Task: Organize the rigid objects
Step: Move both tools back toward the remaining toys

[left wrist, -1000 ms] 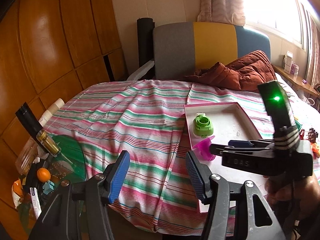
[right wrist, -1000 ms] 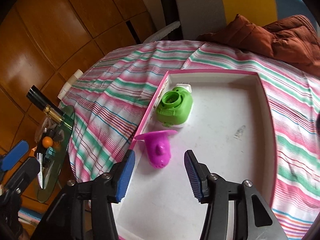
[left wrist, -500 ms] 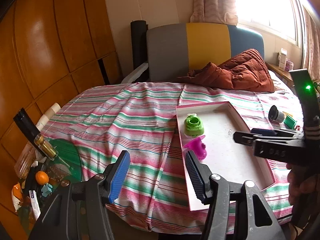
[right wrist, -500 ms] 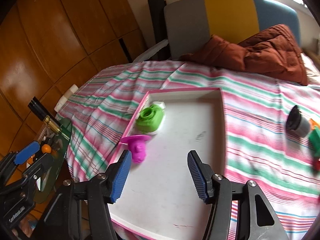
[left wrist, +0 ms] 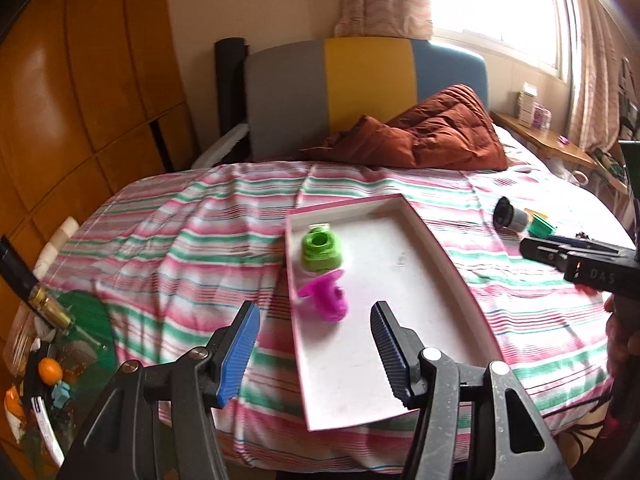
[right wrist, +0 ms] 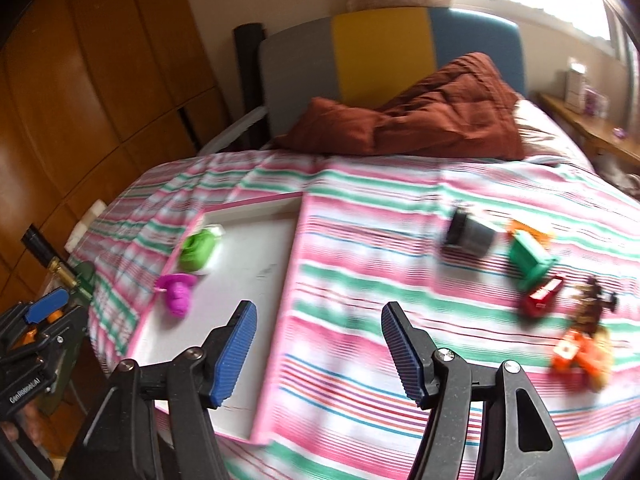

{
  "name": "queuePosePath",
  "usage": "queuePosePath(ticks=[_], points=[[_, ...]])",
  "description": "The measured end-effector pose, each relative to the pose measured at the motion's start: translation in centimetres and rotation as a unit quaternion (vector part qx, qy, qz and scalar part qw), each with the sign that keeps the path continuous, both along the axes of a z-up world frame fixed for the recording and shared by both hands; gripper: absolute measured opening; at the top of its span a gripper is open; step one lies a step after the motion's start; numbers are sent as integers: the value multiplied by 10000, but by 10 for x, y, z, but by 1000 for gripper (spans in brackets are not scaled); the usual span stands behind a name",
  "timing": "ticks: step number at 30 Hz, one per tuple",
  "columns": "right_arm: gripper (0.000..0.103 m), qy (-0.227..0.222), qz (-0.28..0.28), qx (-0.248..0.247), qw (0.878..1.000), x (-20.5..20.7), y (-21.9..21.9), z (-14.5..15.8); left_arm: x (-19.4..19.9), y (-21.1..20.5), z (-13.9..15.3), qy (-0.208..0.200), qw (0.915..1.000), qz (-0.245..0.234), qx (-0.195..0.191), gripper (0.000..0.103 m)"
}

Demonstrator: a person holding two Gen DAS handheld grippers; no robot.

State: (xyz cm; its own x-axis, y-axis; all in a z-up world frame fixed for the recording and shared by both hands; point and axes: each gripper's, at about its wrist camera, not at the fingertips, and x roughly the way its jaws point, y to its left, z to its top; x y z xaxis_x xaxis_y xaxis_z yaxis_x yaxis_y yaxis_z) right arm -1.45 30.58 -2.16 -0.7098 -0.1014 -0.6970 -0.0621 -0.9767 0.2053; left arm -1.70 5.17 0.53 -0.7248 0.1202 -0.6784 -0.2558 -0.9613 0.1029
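A pink-rimmed white tray point(left wrist: 404, 280) point(right wrist: 256, 264) lies on the striped bed. In it are a green round toy point(left wrist: 320, 249) point(right wrist: 198, 249) and a magenta toy point(left wrist: 326, 298) point(right wrist: 176, 294). Right of the tray on the bedspread lie a grey-black cup point(right wrist: 470, 232) point(left wrist: 510, 216), a green block point(right wrist: 530, 258) point(left wrist: 542, 226), a red piece point(right wrist: 542, 300), a brown figure point(right wrist: 592, 306) and orange pieces point(right wrist: 576, 354). My left gripper point(left wrist: 314, 354) is open and empty before the tray's near end. My right gripper point(right wrist: 318, 354) is open and empty above the tray's right rim.
A rust-brown quilt point(left wrist: 424, 136) lies at the headboard. A glass side table point(left wrist: 64, 344) with a dark bottle point(left wrist: 24, 284) and clutter stands left of the bed. A wooden cupboard wall point(left wrist: 80, 80) is on the left, a window ledge point(left wrist: 552, 140) on the right.
My right gripper has pulled back from the tray and swung right, bringing the loose objects on the bedspread into view. My left gripper has drifted back and right. Both stay open.
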Motion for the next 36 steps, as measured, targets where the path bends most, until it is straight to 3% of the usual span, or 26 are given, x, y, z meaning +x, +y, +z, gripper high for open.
queuePosePath(ticks=[9, 15, 21, 23, 25, 28, 32, 36], points=[[70, -18, -948, 295, 9951, 34, 83, 2, -7, 55, 4, -76, 9974, -710, 103, 58], [74, 56, -1839, 399, 9821, 59, 147, -2, -18, 113, 2, -206, 9922, -1226, 61, 58], [74, 147, -2402, -36, 9706, 75, 186, -5, -42, 180, -12, -583, 9833, -1715, 165, 59], [77, 180, -2448, -80, 9694, 77, 190, -2, -55, 204, -23, -765, 9800, -1837, 94, 64], [78, 216, -2470, -197, 9686, 80, 193, -1, -67, 224, -31, -957, 9748, -2009, 171, 75], [79, 260, -2530, -313, 9666, 82, 197, 0, -82, 252, -40, -1121, 9684, -2210, 263, 79], [79, 284, -2661, -443, 9625, 86, 204, 1, -100, 291, -52, -1182, 9624, -2442, 106, 83], [82, 319, -2799, -528, 9580, 89, 212, 2, -123, 319, -64, -1256, 9617, -2434, 54, 88]])
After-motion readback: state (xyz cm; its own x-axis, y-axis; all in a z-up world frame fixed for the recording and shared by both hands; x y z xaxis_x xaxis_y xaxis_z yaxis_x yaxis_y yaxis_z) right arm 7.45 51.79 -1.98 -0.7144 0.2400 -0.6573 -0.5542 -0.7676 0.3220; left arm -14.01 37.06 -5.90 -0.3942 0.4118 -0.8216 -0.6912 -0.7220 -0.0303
